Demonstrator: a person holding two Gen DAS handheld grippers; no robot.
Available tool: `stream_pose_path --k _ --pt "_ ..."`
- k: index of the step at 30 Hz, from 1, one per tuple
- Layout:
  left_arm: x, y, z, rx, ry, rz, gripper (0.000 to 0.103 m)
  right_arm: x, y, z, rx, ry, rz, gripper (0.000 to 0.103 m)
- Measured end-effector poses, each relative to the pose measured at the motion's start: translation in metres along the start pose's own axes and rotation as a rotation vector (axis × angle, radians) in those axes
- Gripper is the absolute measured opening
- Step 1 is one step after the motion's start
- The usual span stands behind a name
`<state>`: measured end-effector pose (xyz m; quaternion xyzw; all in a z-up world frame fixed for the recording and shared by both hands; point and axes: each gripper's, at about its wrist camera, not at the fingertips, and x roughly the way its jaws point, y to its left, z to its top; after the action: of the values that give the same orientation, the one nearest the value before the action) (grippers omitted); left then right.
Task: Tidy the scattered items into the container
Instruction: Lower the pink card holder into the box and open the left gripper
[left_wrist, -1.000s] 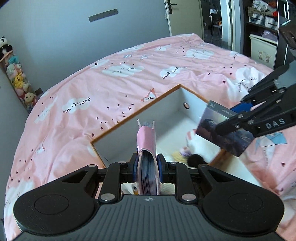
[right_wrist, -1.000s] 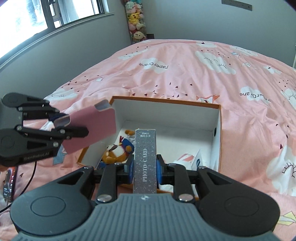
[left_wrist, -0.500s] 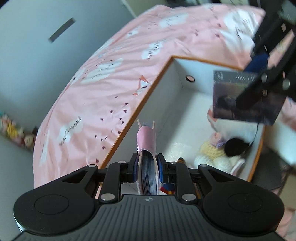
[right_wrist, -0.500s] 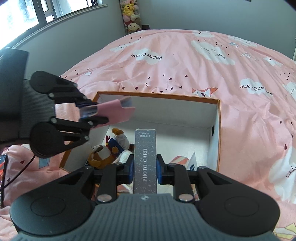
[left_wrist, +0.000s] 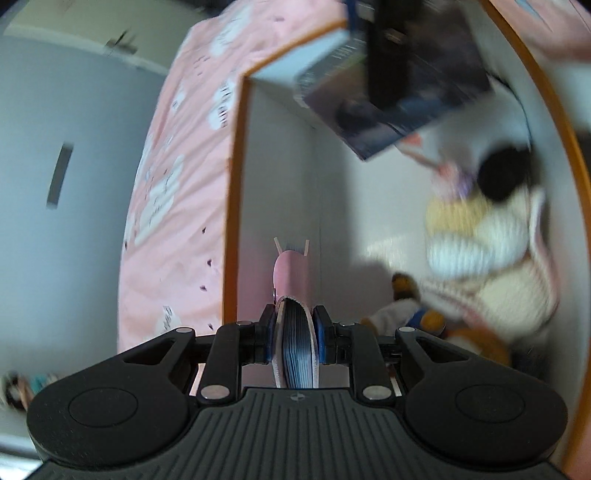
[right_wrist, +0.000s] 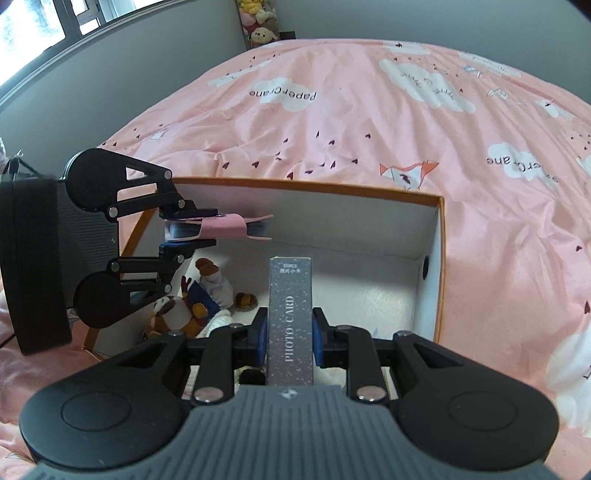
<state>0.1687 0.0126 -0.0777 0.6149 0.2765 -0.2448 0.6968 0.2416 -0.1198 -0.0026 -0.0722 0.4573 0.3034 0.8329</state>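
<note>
Here the white box (right_wrist: 437, 258) with an orange rim sits on the pink bedspread (right_wrist: 369, 122), already holding plush toys (right_wrist: 184, 310). Over its near-left corner the left gripper (right_wrist: 188, 230) is clamped on a pink card holder (right_wrist: 225, 227), held flat. The right gripper (right_wrist: 290, 332) is clamped on a grey "PHOTO CARD" box (right_wrist: 291, 317), standing upright above the open box's near side.

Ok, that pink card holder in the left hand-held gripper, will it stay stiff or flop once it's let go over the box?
Probably fairly stiff: the pink card holder juts out level from the left hand-held gripper without sagging. It looks stuffed with cards, so likely dense. Its open end may spill cards into the box.
</note>
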Motion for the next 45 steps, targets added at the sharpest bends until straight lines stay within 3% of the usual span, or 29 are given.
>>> stream_pose_path --k 4,9,11,15,20,22,24,28,36,41,45 --pt "0.014 -0.013 -0.011 0.067 0.007 -0.013 0.024 0.009 -0.002 0.001 0.004 0.023 0.009 0.026" --pt "0.022 -0.020 -0.021 0.059 0.016 -0.048 0.029 0.015 -0.002 0.004 0.001 0.039 0.012 0.026" --pt "0.023 -0.019 -0.023 0.035 0.023 -0.061 0.032 0.017 -0.002 0.005 0.000 0.045 0.015 0.026" --pt "0.014 -0.009 -0.026 -0.042 0.020 -0.091 0.057 0.020 -0.003 0.008 -0.003 0.052 0.016 0.026" --pt "-0.005 0.015 -0.022 -0.205 0.040 -0.158 0.058 0.021 -0.001 0.010 -0.022 0.058 0.014 0.026" --pt "-0.013 0.025 -0.022 -0.306 0.043 -0.203 0.046 0.022 -0.001 0.011 -0.026 0.059 0.013 0.026" --pt "-0.018 0.034 -0.022 -0.401 0.052 -0.215 0.027 0.022 -0.001 0.011 -0.029 0.059 0.013 0.025" --pt "-0.021 0.039 -0.027 -0.498 0.077 -0.269 0.017 0.022 0.000 0.011 -0.032 0.057 0.011 0.026" --pt "-0.005 0.029 -0.032 -0.482 0.125 -0.265 0.015 0.021 0.000 0.010 -0.033 0.059 0.015 0.025" --pt "0.016 0.007 -0.037 -0.347 0.231 -0.210 0.009 0.019 -0.001 0.008 -0.029 0.059 0.015 0.026" --pt "0.019 -0.002 -0.038 -0.302 0.216 -0.196 0.009 0.018 0.000 0.006 -0.034 0.059 0.016 0.026"
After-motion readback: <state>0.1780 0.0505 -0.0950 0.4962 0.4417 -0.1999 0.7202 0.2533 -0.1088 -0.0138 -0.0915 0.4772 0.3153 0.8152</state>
